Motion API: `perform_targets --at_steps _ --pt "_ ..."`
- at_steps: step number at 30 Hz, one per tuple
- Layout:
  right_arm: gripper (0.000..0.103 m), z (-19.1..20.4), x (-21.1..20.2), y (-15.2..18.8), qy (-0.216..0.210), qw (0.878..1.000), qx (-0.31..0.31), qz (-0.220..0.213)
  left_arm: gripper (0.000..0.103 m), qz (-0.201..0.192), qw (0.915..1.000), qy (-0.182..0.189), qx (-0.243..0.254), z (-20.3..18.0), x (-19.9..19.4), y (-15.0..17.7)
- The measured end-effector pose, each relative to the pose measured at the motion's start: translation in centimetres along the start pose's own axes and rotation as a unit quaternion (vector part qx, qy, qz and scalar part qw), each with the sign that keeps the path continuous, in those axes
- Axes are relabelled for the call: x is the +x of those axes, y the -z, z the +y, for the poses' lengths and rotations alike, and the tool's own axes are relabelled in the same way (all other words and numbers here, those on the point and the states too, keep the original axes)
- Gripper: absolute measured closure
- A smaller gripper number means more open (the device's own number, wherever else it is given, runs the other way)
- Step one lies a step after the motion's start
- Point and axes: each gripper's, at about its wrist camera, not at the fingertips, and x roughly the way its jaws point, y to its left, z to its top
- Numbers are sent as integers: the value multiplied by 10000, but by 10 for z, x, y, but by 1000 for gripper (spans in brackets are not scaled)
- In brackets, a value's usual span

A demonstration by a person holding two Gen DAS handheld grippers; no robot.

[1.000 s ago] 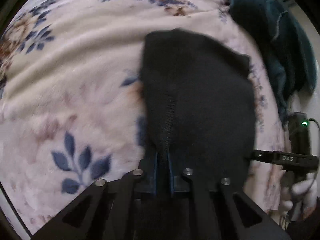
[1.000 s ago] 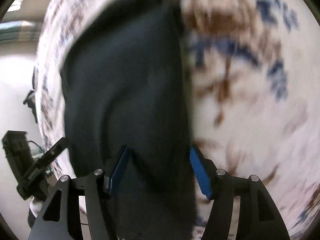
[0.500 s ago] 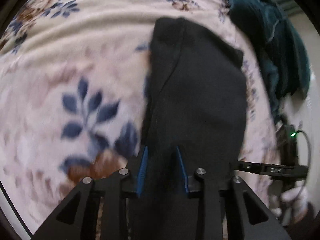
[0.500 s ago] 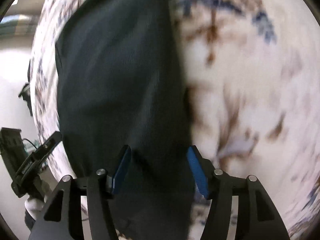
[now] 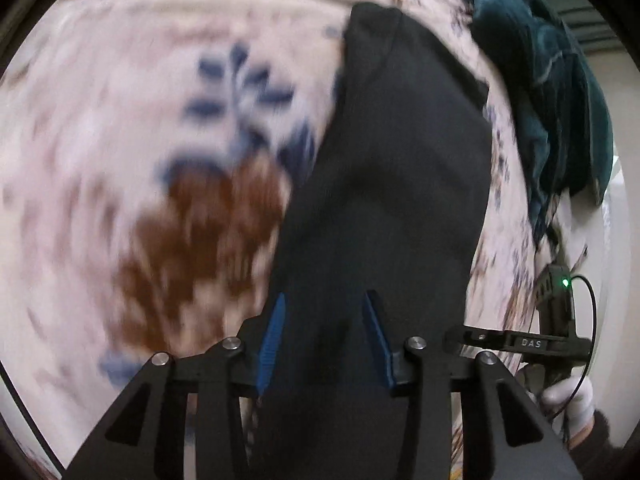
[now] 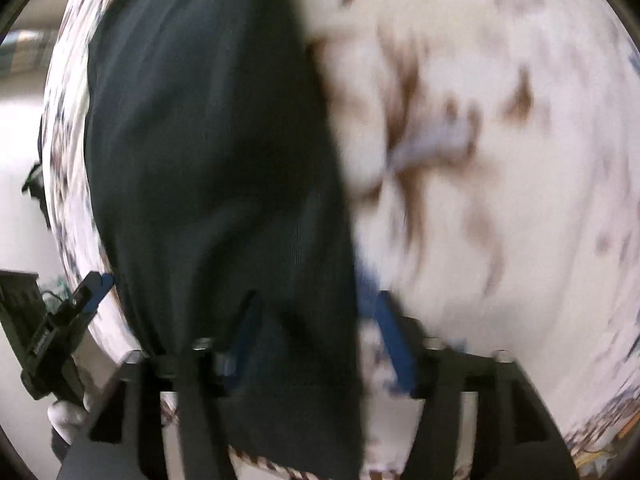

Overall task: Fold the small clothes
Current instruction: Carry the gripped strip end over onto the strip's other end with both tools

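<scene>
A black garment [image 5: 400, 184] is laid flat on a floral blanket [image 5: 120, 160], seen lengthwise from both wrist views. In the left wrist view, the left tool [image 5: 326, 336] is held over the near end of the garment, and its 2 blue pads [image 5: 272, 340] are spread apart with the dark cloth lying between them. The jaws are opening at this moment, and the pads are not seen pressing on the fabric; a gap can be made out at each side. The far end of the garment is seen near the top of that view, where a folded edge runs along its left side.

A heap of teal clothing [image 5: 552, 112] is seen at the upper right, just beyond the blanket's edge and apart from the black garment. At the lower right, the other tool's body and a white-gloved hand [image 5: 568, 396] are visible.

In the right wrist view, much is blurred. The right tool [image 6: 316, 340] is seen roughly half open, with the right edge of the black garment [image 6: 216, 168] lying between its pads; the left pad [image 6: 244, 332] is over the cloth and the right pad is over the blanket [image 6: 500, 160]. Nothing is gripped by it. The left tool is visible at the lower left of that view, beside the blanket's edge.
</scene>
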Motion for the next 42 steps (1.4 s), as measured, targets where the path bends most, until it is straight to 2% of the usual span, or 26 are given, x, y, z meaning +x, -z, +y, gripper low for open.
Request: perform_targets --at_steps 1,2,3,4,6,8,9,11,14,17,19,21,22,24,25,26,28,31,33,34,35,36,38,40,42 --pt "40 1 14 12 93 9998 -60 190 69 50 10000 -39 -60 4 7 11" --pt "39 6 25 19 130 9994 -70 302 86 22 9999 -70 -125 10 10 19" --pt "40 8 34 26 191 9992 -72 342 93 -21 9997 -163 -189 15 13 23" --pt "41 9 37 32 296 9994 -121 152 97 -85 9994 -231 -256 22 14 25" --pt "56 11 35 36 509 9986 -168 -30 95 -159 9982 -164 -552 34 12 22" --pt "63 10 36 40 381 9992 91 -69 93 -50 9974 82 -711 41 8 20" --pt "63 6 35 43 298 9994 152 -48 93 21 9974 189 -689 39 5 19" --pt "63 -6 26 47 244 9996 149 1 77 116 9977 262 -608 34 -6 24" --pt "60 -19 14 60 213 9994 172 226 70 278 9984 250 -423 25 -19 49" --pt "59 -22 15 95 144 9983 223 521 70 555 9977 63 -378 32 -23 84" --pt "59 -31 24 123 69 9968 382 695 70 766 9962 25 -421 40 -15 105" --pt "59 -38 38 139 -4 9956 531 779 71 811 9957 -46 -447 41 -2 116" --pt "59 -41 46 146 -24 9951 594 793 73 692 9967 -92 -414 40 0 119" --pt "61 -37 56 152 -44 9958 617 670 89 486 9976 -392 -308 36 2 122" --pt "67 -34 57 156 56 9974 542 469 97 450 9973 -497 -290 35 3 122" --pt "91 -32 56 157 148 9980 477 375 97 412 9973 -519 -308 39 2 122" --pt "96 -35 51 164 331 9980 473 247 97 414 9971 -503 -393 41 0 121" --pt "96 -40 47 173 440 9976 485 220 94 528 9976 -351 -282 35 -8 121" --pt "95 -43 43 176 268 9984 409 282 81 573 9977 -80 -363 32 -15 125" --pt "90 -46 40 175 81 9984 424 360 69 572 9975 85 -397 29 -16 128" --pt "79 -52 38 177 -79 9978 466 470 58 571 9973 192 -413 33 -18 132" --pt "63 -57 35 182 -163 9971 505 544 55 594 9970 242 -440 33 -16 136" --pt "48 -67 34 197 -347 9961 535 617 55 776 9946 424 -540 42 -7 151" --pt "47 -72 44 209 -448 9937 571 848 55 859 9935 466 -577 46 0 161" --pt "47 -76 58 220 -630 9901 739 1012 59 750 9955 374 -445 44 0 169"
